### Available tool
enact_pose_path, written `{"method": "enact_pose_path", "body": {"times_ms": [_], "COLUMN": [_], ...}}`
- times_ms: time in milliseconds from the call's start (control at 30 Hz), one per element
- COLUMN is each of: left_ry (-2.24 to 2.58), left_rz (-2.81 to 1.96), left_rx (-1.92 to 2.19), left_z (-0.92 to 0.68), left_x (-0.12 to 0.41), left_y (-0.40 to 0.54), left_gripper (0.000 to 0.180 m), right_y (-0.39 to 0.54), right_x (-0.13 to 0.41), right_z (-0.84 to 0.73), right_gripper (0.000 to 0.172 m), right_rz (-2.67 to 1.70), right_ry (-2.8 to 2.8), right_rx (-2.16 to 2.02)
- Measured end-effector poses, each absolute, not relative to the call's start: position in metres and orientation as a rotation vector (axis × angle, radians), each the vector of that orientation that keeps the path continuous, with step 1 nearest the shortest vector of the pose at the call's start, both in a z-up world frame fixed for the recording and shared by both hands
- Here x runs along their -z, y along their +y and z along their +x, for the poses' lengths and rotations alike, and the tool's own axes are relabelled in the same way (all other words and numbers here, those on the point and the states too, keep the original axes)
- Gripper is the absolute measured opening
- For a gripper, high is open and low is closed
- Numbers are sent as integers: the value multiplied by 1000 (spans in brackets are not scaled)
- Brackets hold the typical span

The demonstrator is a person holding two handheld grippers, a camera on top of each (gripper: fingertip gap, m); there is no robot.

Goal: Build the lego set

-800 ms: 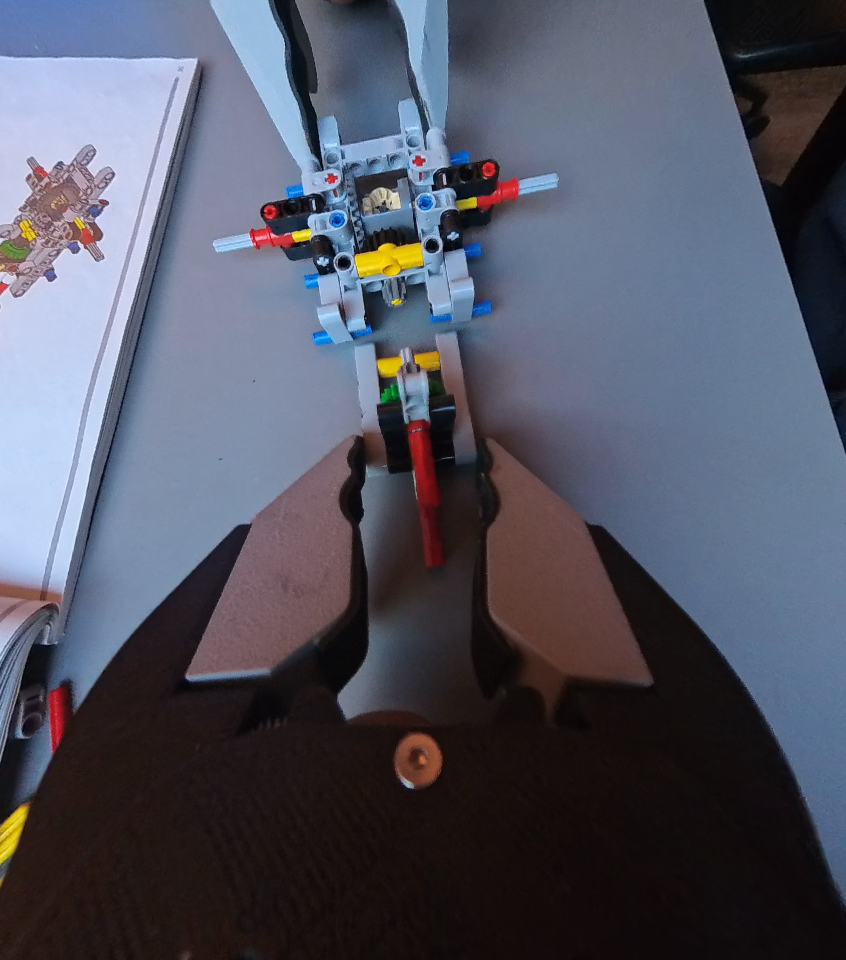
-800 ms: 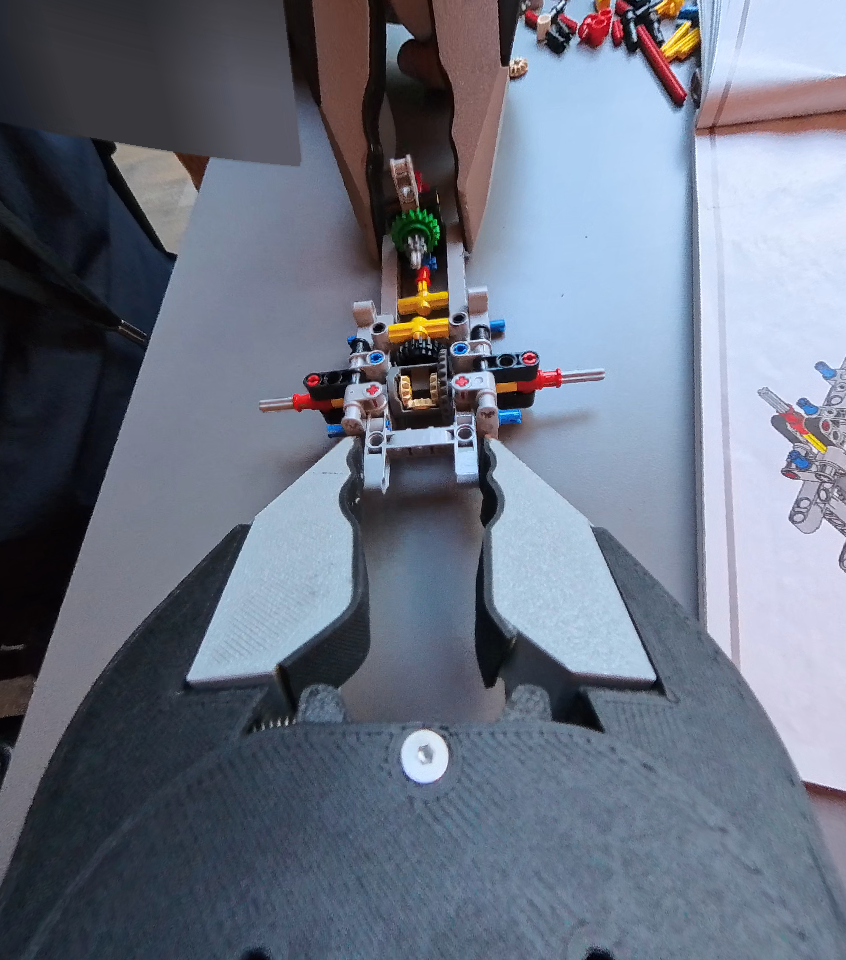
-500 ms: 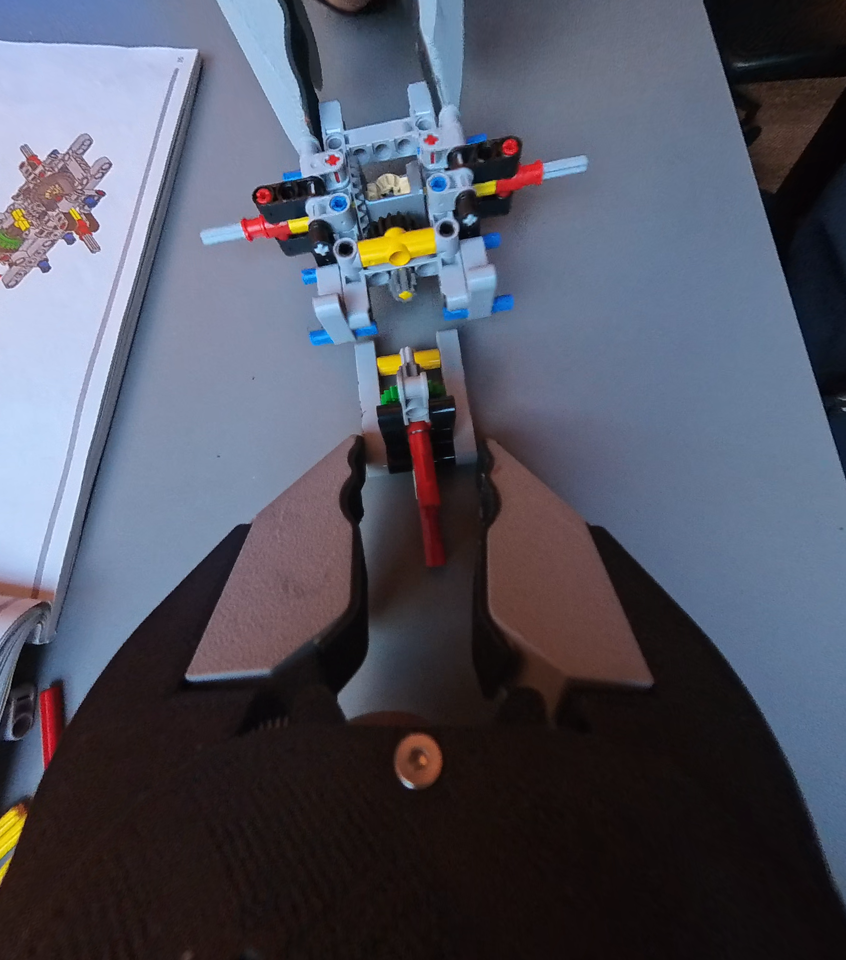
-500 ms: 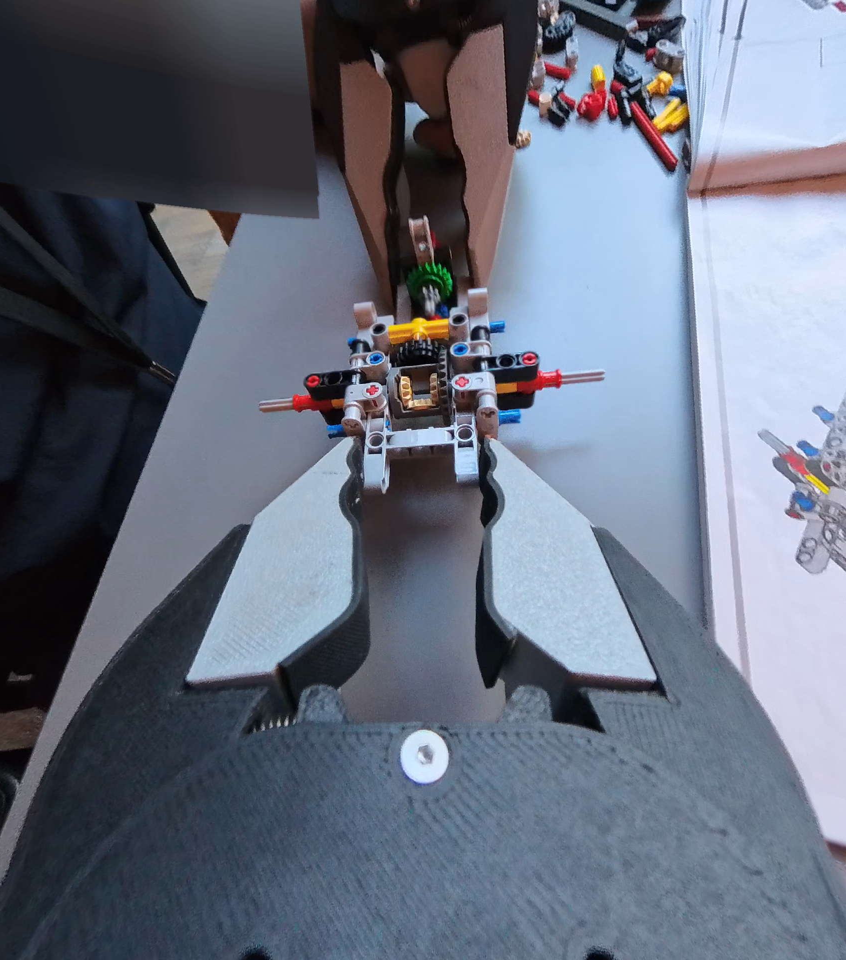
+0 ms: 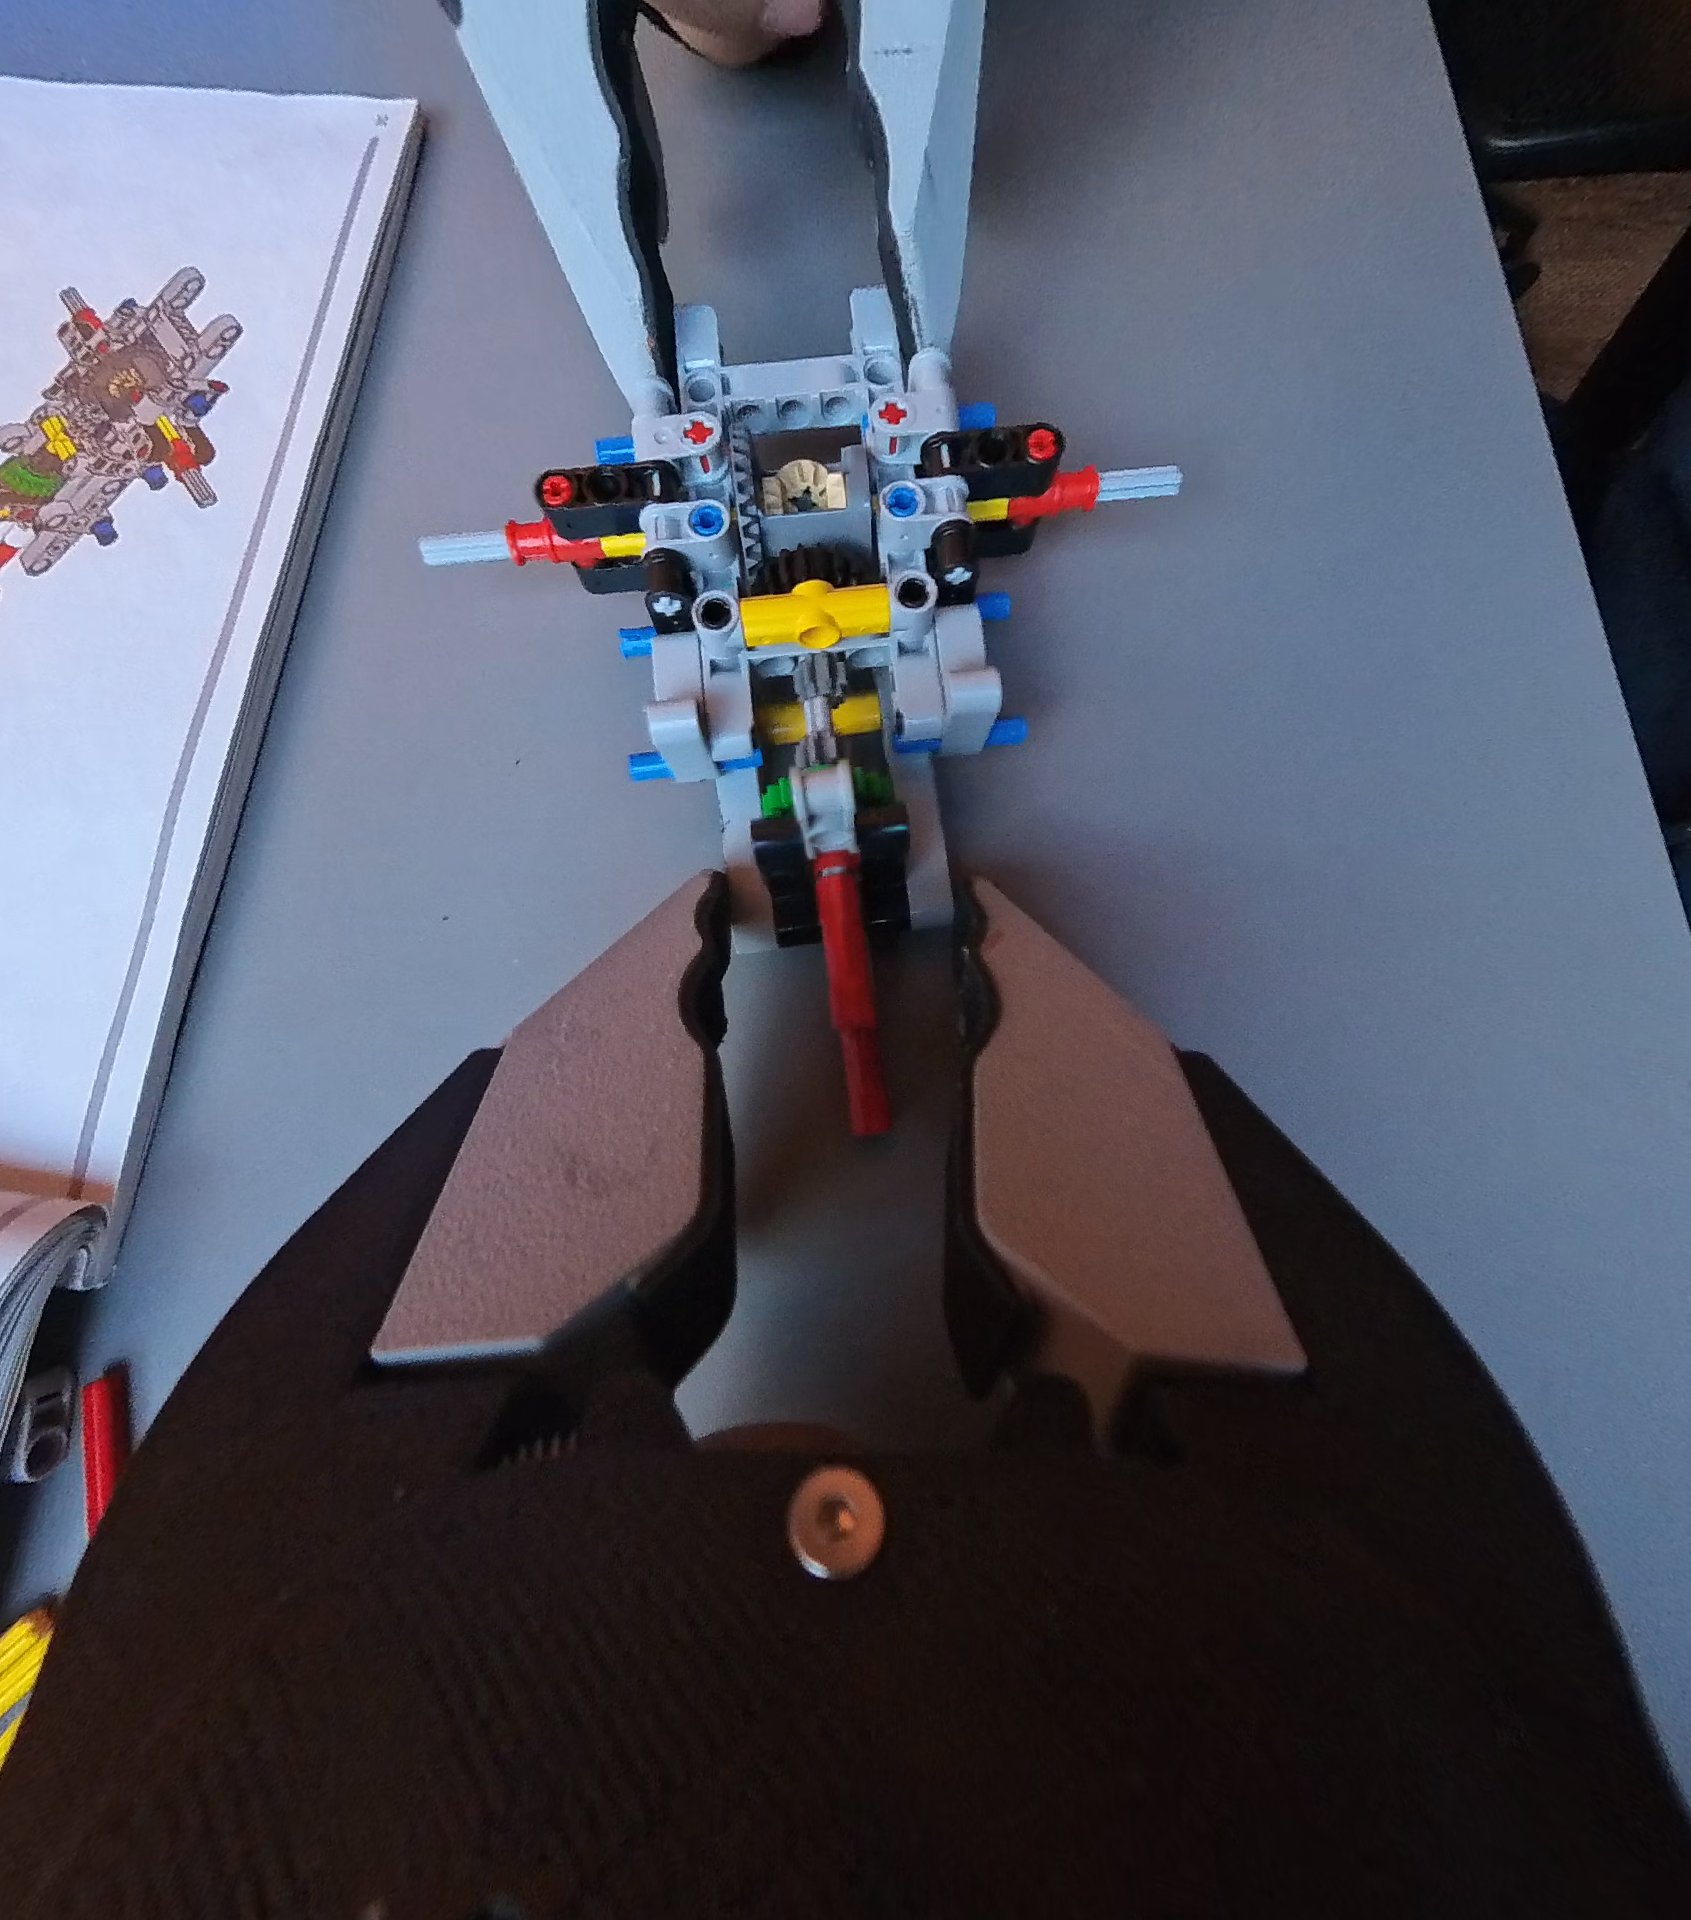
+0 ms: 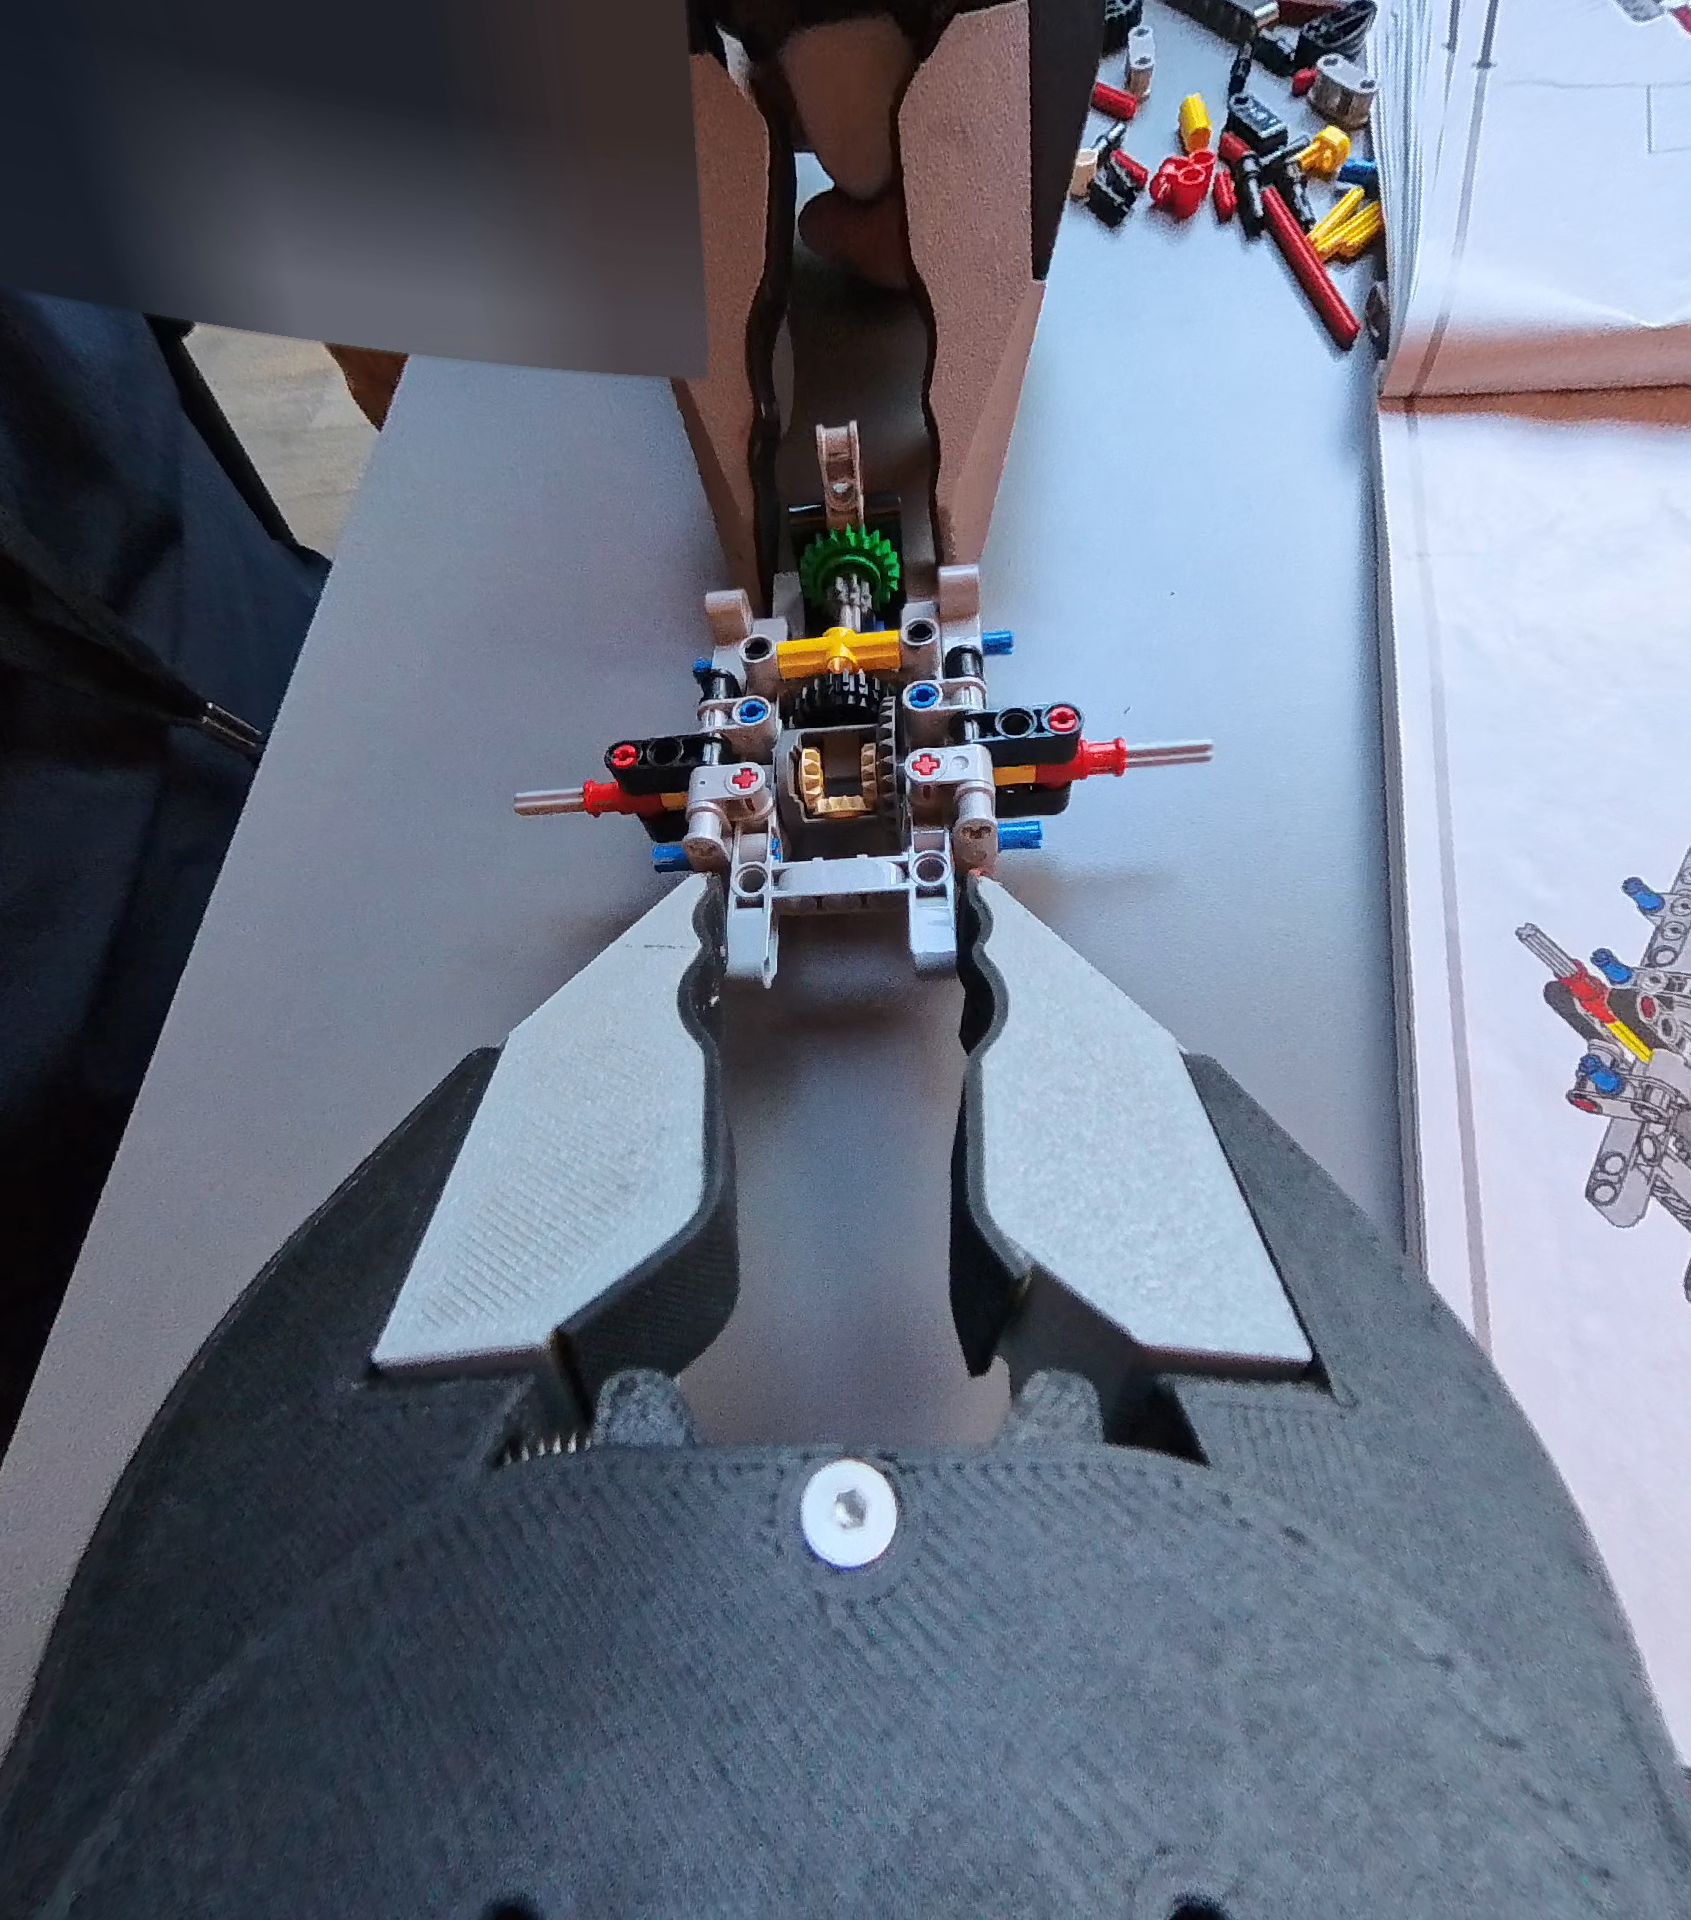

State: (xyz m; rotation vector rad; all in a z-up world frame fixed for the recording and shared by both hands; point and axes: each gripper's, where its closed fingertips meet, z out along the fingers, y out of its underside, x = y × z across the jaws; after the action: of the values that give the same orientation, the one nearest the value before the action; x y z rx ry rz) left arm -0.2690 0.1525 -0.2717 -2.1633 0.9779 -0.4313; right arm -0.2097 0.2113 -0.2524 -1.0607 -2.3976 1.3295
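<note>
Gear assembly [image 6: 836,779], wide, grey with cross axles sticking out both sides, sits mid-table between two grippers that face each other end-on.

- Grey table [image 5: 1236,727]: carries everything. I can't tell whether the build rests on it or hangs just above it (there is a shadow underneath).
- Instruction booklet [image 5: 93,623]: lies open beside the build, apart from it, with a drawing of a similar build showing.
- Right gripper [image 6: 841,914]: clamped on the gear assembly. Its fingertips [image 6: 986,935] press the outer faces of the two grey prongs at the near end, and the jaws stand partly apart at the width of the prongs.
- Left gripper [image 5: 836,914]: clamped on a narrow grey frame [image 5: 929,883]. Its fingertips [image 5: 706,914] sit against the frame's two side beams (same kind of hold, jaws apart at the width of the frame).
- Fit: the far end of the narrow frame runs in between the rear arms of the gear assembly, so the two sub-builds overlap and touch. The joint is hidden, so I can't tell whether they have clicked together.
- Red axle [image 5: 851,997]: pokes out of the narrow frame back between the left fingers, touching neither pad.
- Green gear [image 6: 849,566]: sits on the frame's shaft, just behind the yellow connector [image 5: 813,615] of the gear assembly.
- Tan bevel gears [image 6: 833,779]: sit inside the central housing.
- Loose parts [image 6: 1256,177]: red, yellow and black bits scattered at the far table edge by the booklet, well apart from both grippers.

Alignment looks straight (a judgement): both grippers and the shaft are on one line.
</note>
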Motion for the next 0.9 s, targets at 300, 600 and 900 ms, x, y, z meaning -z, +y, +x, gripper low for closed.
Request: {"method": "enact_pose_path", "body": {"times_ms": [300,600,900], "left_ry": [979,977,1003], "left_rz": [-2165,-2128,-2080], "left_rx": [441,494,484], "left_z": [-269,-275,-274], "left_x": [272,265,260], "left_y": [152,145,144], "left_gripper": [40,39,5], "right_y": [212,210,207], "right_x": [255,254,254], "right_z": [-208,-207,-205], "right_gripper": [42,42,42], "right_rz": [-1064,-1055,-1044], "right_ry": [-2407,-2409,-2419], "right_rx": [-1333,-1327,-1337]}}
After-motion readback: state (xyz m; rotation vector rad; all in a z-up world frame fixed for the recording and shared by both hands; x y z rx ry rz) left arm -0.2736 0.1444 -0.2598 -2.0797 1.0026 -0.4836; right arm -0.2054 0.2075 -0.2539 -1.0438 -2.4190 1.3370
